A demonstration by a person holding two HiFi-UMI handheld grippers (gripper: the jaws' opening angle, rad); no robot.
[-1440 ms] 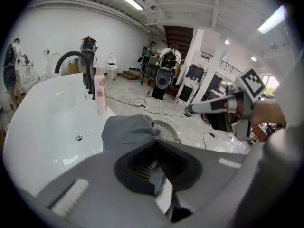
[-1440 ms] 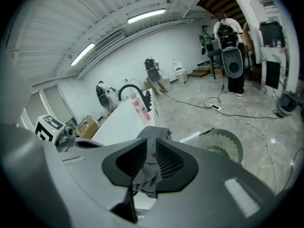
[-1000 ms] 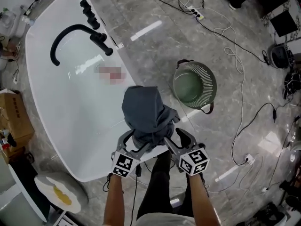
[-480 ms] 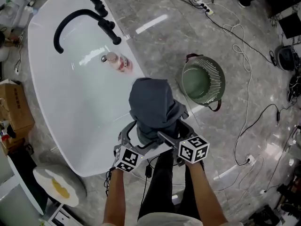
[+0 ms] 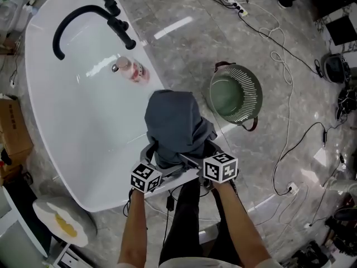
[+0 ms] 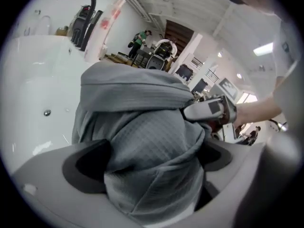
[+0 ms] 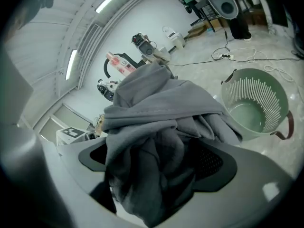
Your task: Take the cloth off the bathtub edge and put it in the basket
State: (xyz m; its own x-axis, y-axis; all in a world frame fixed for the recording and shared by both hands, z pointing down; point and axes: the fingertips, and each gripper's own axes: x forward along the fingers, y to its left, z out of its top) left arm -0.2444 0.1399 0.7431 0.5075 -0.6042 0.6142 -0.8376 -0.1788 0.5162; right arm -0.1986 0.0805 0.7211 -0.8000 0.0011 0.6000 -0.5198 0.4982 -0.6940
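Note:
A dark grey cloth (image 5: 173, 121) lies bunched over the near edge of the white bathtub (image 5: 72, 121). My left gripper (image 5: 158, 156) and right gripper (image 5: 202, 149) stand side by side at the cloth's near end. Their jaws are opening. In the left gripper view the cloth (image 6: 142, 141) fills the space between the jaws of the left gripper (image 6: 149, 163), and both dark pads show beside it. In the right gripper view folds of the cloth (image 7: 156, 127) hang between the spread jaws of the right gripper (image 7: 152, 163). The green basket (image 5: 234, 96) stands on the floor to the right.
A black faucet (image 5: 83, 21) arches over the tub's far end, with a pink bottle (image 5: 131, 71) on the rim. Cables (image 5: 284, 54) trail over the marble floor beyond the basket (image 7: 256, 108). A cardboard box (image 5: 14, 133) and a round white stool (image 5: 58, 222) stand left of the tub.
Both grippers' jaws have spread wider round the cloth's near end, and their marker cubes have drawn closer together. The cloth still lies on the tub edge.

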